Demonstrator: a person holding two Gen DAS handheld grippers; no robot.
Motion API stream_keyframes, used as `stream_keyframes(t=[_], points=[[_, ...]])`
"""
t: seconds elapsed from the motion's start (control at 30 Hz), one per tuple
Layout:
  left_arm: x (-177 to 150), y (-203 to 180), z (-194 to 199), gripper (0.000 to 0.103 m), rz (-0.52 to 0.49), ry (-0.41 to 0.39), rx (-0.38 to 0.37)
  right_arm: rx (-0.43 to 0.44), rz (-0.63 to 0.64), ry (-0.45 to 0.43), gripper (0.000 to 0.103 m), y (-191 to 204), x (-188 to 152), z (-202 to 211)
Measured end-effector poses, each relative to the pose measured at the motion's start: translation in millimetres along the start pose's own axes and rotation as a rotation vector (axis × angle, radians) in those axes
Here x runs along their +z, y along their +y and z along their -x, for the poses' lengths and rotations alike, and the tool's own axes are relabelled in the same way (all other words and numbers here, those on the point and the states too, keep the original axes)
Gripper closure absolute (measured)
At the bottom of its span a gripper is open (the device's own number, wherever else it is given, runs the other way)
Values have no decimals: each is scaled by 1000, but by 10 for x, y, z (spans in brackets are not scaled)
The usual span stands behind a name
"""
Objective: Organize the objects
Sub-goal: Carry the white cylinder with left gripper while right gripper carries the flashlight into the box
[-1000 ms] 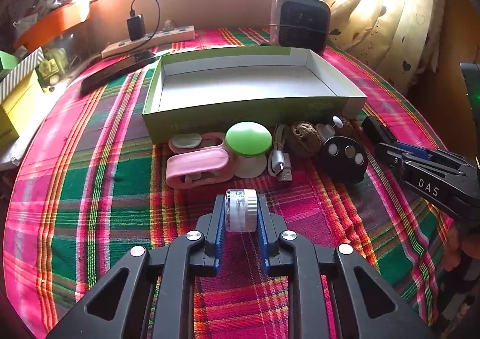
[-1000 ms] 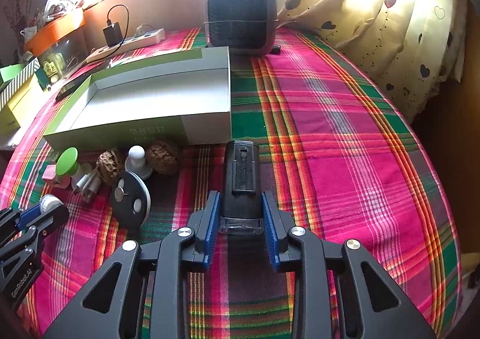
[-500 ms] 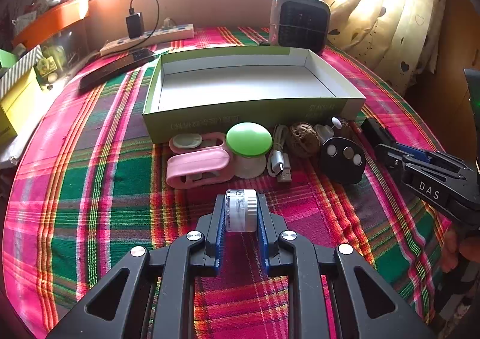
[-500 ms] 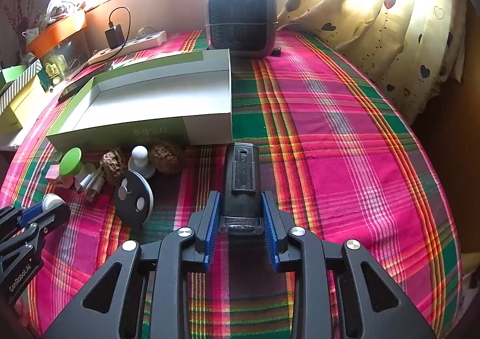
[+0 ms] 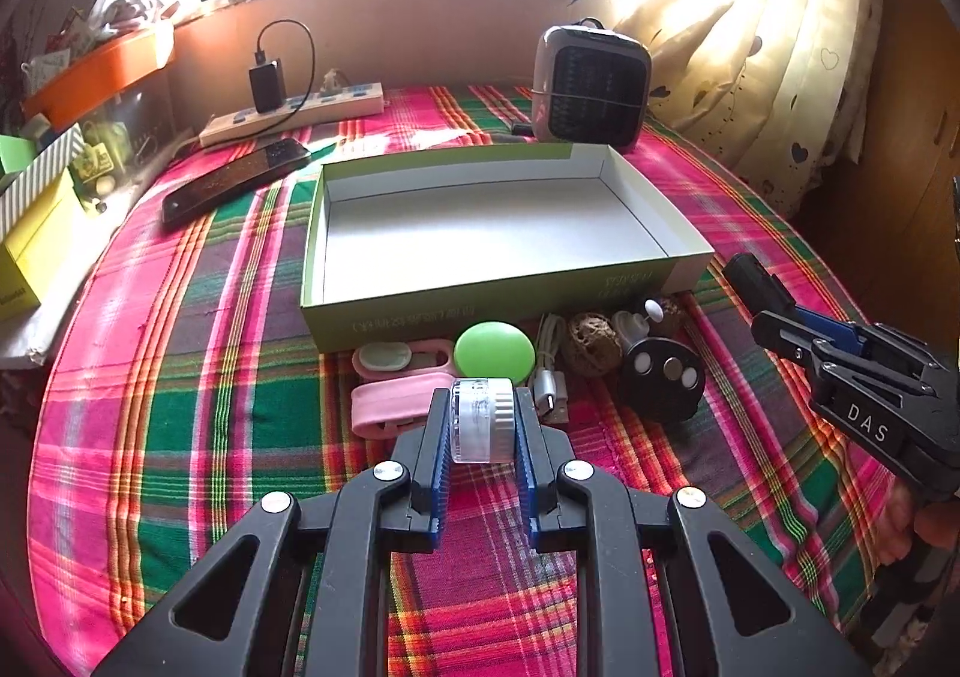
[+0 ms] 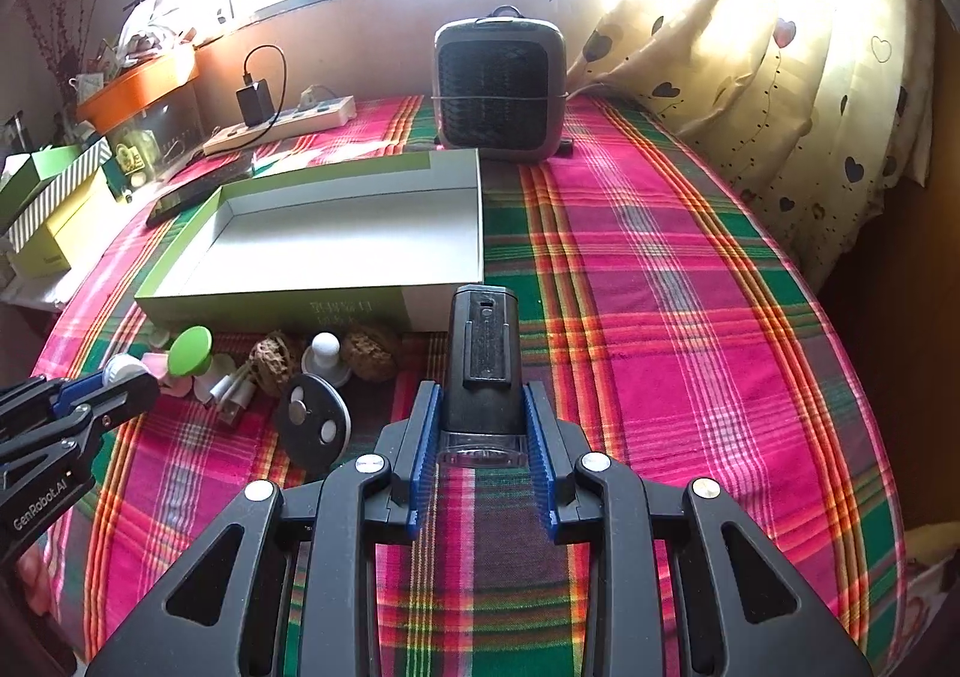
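Observation:
My left gripper (image 5: 483,407) is shut on a small clear jar (image 5: 483,425) with a white ribbed lid, held just above the plaid cloth. In front of it lie a pink clip (image 5: 396,407), a green round lid (image 5: 493,350), a USB cable (image 5: 549,377), a walnut (image 5: 591,341) and a black disc (image 5: 663,377). Behind these stands an empty shallow green box (image 5: 492,311). My right gripper (image 6: 483,413) is shut on a black oblong device (image 6: 483,359) near the box's (image 6: 270,305) right front corner. Each gripper shows in the other's view: the right one (image 5: 780,317) and the left one (image 6: 120,383).
A grey fan heater (image 6: 501,83) stands behind the box. A power strip with a charger (image 5: 294,113) and a dark phone (image 5: 234,185) lie at the back left. Yellow and striped boxes (image 5: 36,239) crowd the left edge. A curtain (image 6: 780,47) hangs at the right.
Both grippers have edged slightly toward the box, each still gripping its object. The jar now overlaps the green lid in the left wrist view.

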State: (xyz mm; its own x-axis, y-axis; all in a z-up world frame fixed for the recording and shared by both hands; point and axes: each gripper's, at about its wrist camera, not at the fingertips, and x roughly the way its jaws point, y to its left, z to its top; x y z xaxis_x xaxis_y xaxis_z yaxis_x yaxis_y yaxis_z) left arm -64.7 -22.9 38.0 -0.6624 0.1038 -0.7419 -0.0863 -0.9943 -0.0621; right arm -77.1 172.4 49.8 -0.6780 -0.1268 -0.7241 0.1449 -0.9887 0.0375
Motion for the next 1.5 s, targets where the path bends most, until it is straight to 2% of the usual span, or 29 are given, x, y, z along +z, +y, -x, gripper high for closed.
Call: stream_keyframes(t=[0.17,0.3,0.87,1.27,1.5], points=[[151,36,-6,86,5,1,-26,25,21,-14,74,45,139,38],[281,76,-62,86,4,-3,-19,37,50,-12,74,102,259,-20],[836,389,-554,86,30,18,13,79,95,39,74,290,771,-568],[1068,469,-979,86,20,67,32,76,99,95,74,342,940,-989],[1100,474,-1157,86,4,89,41,65,109,115,74,345,956,-1128]])
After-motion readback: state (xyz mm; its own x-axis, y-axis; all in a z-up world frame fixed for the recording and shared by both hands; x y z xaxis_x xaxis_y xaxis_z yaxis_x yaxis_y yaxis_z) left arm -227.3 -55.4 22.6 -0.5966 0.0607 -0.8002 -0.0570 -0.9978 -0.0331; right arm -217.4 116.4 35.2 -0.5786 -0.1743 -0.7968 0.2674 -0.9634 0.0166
